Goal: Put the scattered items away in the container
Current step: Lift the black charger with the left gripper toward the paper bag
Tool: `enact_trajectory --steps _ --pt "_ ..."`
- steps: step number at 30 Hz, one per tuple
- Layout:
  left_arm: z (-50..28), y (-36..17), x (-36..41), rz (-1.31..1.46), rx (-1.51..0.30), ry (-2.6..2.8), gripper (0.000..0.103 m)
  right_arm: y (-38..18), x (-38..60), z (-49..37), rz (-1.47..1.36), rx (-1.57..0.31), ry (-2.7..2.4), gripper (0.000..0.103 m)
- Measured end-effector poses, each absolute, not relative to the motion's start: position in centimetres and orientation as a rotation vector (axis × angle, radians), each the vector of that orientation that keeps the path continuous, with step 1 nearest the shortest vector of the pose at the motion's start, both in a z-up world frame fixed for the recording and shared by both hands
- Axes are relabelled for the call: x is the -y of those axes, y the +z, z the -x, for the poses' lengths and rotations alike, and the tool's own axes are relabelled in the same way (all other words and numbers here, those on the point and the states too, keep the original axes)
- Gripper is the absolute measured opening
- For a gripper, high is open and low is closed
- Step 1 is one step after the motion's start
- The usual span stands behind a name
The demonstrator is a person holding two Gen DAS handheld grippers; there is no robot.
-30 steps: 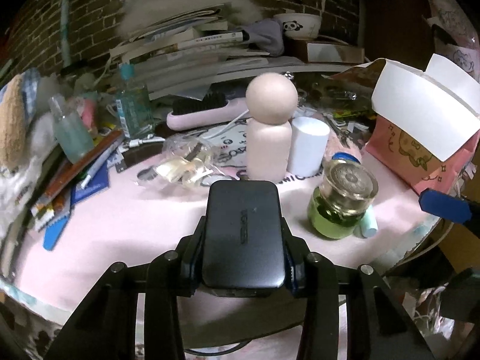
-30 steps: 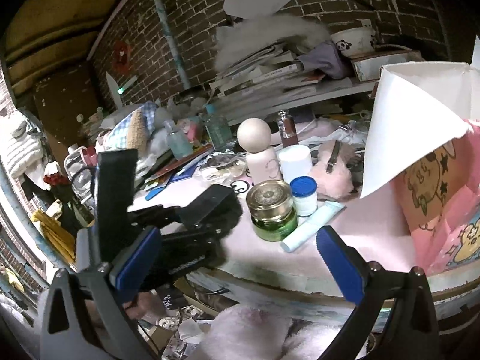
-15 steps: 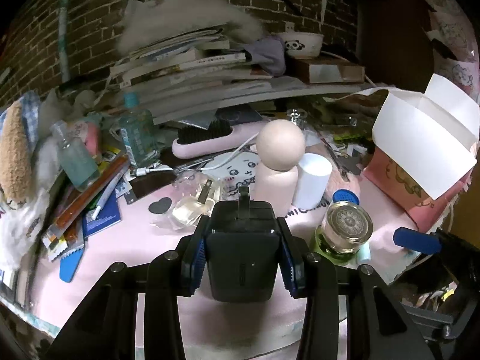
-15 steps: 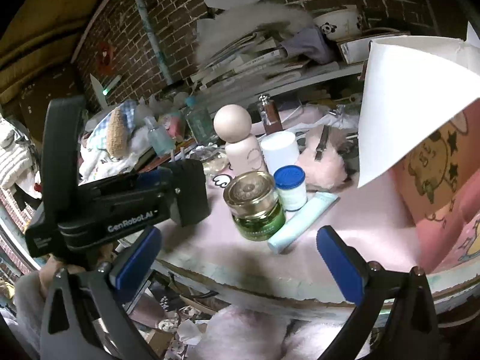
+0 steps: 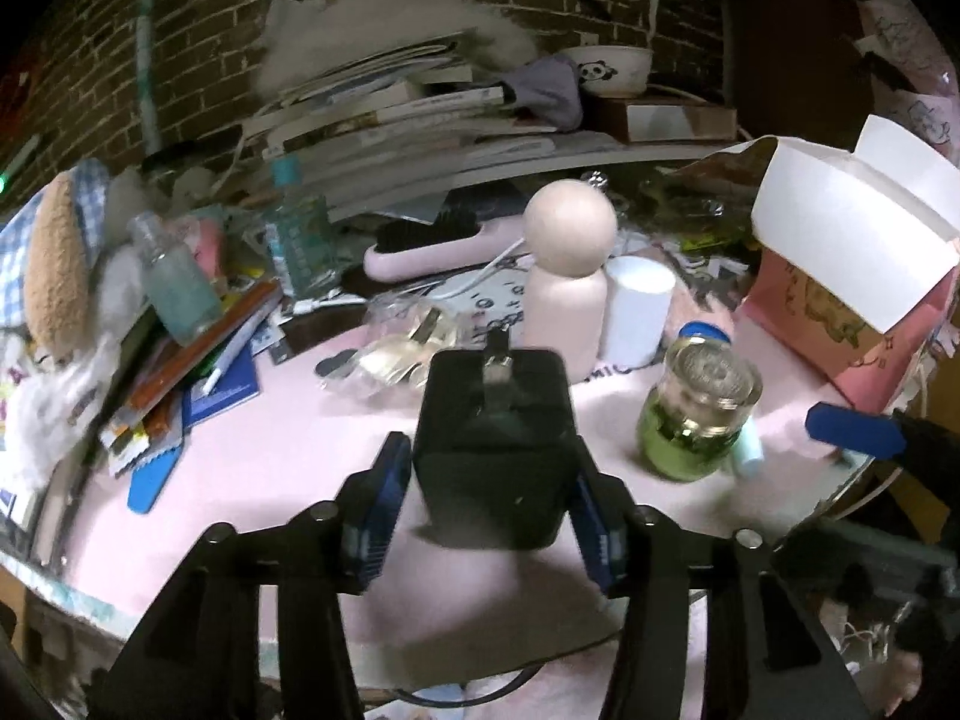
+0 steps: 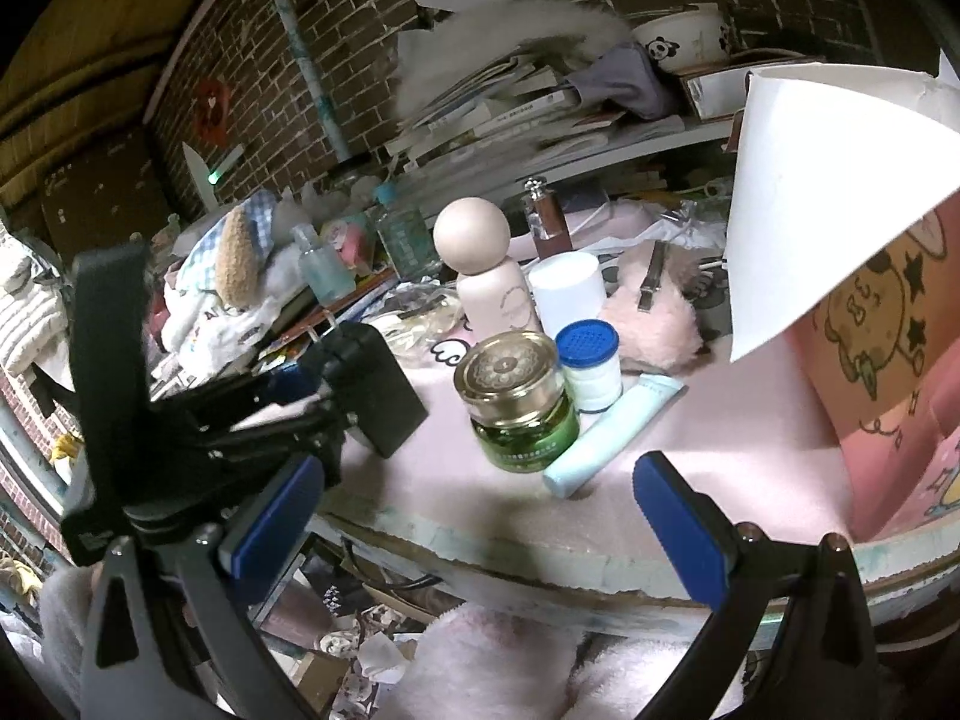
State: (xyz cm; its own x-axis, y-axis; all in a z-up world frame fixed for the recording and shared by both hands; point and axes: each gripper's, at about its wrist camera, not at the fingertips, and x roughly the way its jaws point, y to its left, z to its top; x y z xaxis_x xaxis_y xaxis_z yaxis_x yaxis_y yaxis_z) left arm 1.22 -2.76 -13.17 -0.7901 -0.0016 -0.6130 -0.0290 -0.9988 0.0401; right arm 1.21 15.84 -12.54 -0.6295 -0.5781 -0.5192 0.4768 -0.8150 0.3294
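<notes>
Since 1.0 s ago the black charger (image 5: 495,447) has tipped from lying flat to upright, plug prongs up, at lower centre of the left wrist view. Left gripper (image 5: 489,516) fingers clamp its sides; it sits low over the pink table (image 5: 288,480). Right gripper (image 6: 474,516) fingers spread wide, holding nothing (lower frame). Green jar (image 6: 519,402) stands centre; the pink box (image 6: 888,360), flap open, is at right edge.

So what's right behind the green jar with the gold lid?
Behind the green jar stands a small blue-capped white pot, with a white cylinder farther back. The pot's base is hidden by the jar.
</notes>
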Motion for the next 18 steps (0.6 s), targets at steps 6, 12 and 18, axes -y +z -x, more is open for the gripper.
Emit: enact_trajectory --steps 6,12,18 --pt "-1.5 -13.4 2.8 1.04 -0.029 2.938 0.037 -12.7 -15.9 -1.1 -0.837 0.204 -2.415 0.103" --pt "-1.1 -12.9 2.5 1.063 -0.068 2.929 0.037 -13.1 -16.3 -1.0 -0.851 0.216 -2.419 0.103" --pt "-0.4 -10.1 2.2 1.024 -0.112 2.911 0.037 -13.3 -16.8 -0.8 -0.847 0.224 -2.437 0.103"
